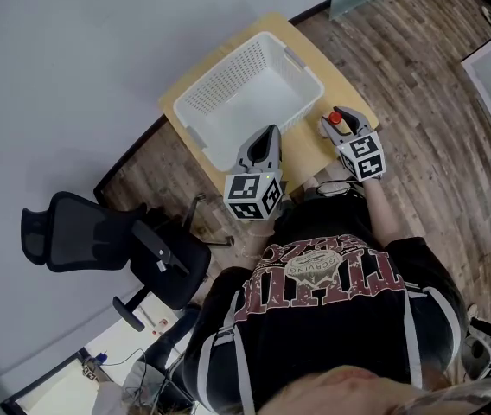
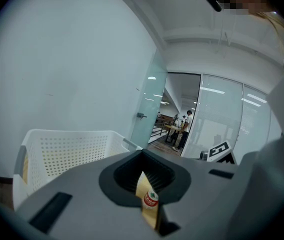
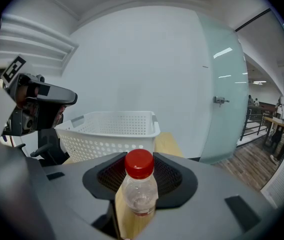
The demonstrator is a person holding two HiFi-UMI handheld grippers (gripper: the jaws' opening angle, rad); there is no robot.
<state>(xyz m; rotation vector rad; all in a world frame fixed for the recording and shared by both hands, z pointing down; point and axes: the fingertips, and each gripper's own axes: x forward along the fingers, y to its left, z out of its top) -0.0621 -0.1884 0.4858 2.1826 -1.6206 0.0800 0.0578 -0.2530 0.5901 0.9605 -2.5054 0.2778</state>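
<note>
My right gripper point(image 1: 333, 116) is shut on a small clear bottle point(image 1: 335, 120) with a red cap, held upright over the right side of a small wooden table point(image 1: 304, 150). In the right gripper view the bottle point(image 3: 139, 191) stands in the notch between the jaws of that gripper point(image 3: 138, 178). My left gripper point(image 1: 271, 131) is shut, its tips at the near rim of an empty white perforated basket point(image 1: 228, 69). In the left gripper view only a thin slit shows between the jaws of this gripper point(image 2: 144, 168), with tan wood and a red-and-white label behind. The basket point(image 2: 67, 149) lies to its left.
A white wall runs behind the table. A black office chair point(image 1: 98, 240) stands on the wood floor to my left. A frosted glass door point(image 3: 222, 84) is right of the basket point(image 3: 109, 129), and people point(image 2: 184, 126) stand far off in a room beyond.
</note>
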